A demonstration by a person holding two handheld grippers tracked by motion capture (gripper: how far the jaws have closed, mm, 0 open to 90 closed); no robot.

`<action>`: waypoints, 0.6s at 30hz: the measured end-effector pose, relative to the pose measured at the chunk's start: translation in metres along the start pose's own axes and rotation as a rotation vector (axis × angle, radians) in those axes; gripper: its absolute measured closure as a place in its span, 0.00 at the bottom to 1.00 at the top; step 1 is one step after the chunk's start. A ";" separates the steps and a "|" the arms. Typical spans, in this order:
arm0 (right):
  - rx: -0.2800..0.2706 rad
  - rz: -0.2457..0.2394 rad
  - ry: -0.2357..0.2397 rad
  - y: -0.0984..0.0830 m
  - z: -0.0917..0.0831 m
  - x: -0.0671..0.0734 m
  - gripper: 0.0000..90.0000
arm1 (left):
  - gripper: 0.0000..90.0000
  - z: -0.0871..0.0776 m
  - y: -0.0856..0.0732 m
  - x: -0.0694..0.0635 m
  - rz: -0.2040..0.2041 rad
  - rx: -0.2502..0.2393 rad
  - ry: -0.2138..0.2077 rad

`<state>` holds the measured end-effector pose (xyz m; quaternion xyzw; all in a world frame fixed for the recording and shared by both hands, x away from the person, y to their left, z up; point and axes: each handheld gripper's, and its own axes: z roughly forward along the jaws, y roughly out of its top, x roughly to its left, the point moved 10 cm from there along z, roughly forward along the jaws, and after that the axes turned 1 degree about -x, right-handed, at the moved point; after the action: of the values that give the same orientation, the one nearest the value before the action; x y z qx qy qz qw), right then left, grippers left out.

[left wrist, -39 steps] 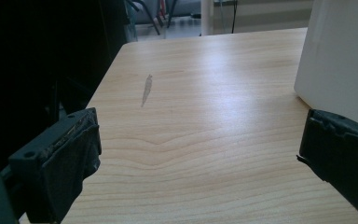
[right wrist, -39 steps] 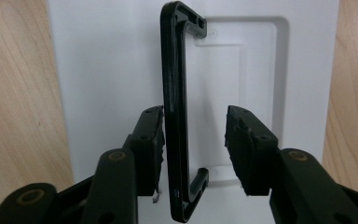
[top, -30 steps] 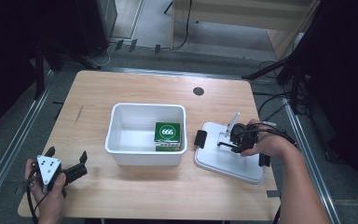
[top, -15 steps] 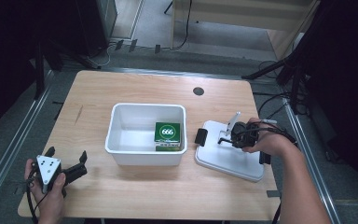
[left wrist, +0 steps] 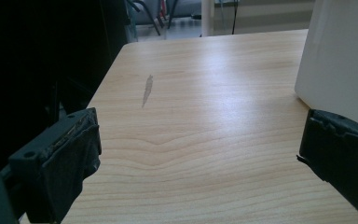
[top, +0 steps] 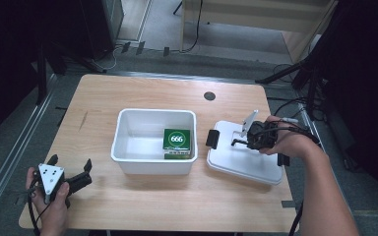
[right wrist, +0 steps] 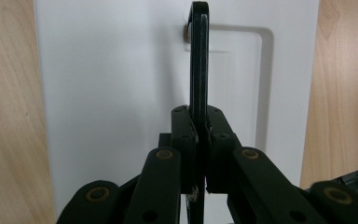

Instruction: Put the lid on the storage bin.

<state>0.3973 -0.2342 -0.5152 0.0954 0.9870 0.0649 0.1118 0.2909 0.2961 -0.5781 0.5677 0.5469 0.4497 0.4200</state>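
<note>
Two grippers work a pale wooden table. The right gripper pinches the thin black handle of a flat white lid near the table's right edge, beside a smooth white bin. The left gripper gapes wide, holding nothing, at the front left corner with bare wood ahead.

The table was pale wood with fine grain and one grey smear. The bin was white; the box in it was green with white "666". The lid was white, its handle and latches black. Both grippers were black, the left with a grey plate dotted black
</note>
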 end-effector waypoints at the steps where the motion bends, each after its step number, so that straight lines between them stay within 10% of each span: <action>1: -0.002 -0.002 0.001 0.000 -0.002 0.000 0.95 | 0.00 0.000 0.000 0.000 0.000 0.000 0.000; 18: -0.033 -0.037 -0.010 0.011 -0.050 -0.011 0.95 | 0.00 0.000 0.000 0.000 0.003 -0.001 0.001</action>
<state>0.3977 -0.2307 -0.4630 0.0756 0.9868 0.0786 0.1195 0.2909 0.2960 -0.5780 0.5682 0.5461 0.4510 0.4190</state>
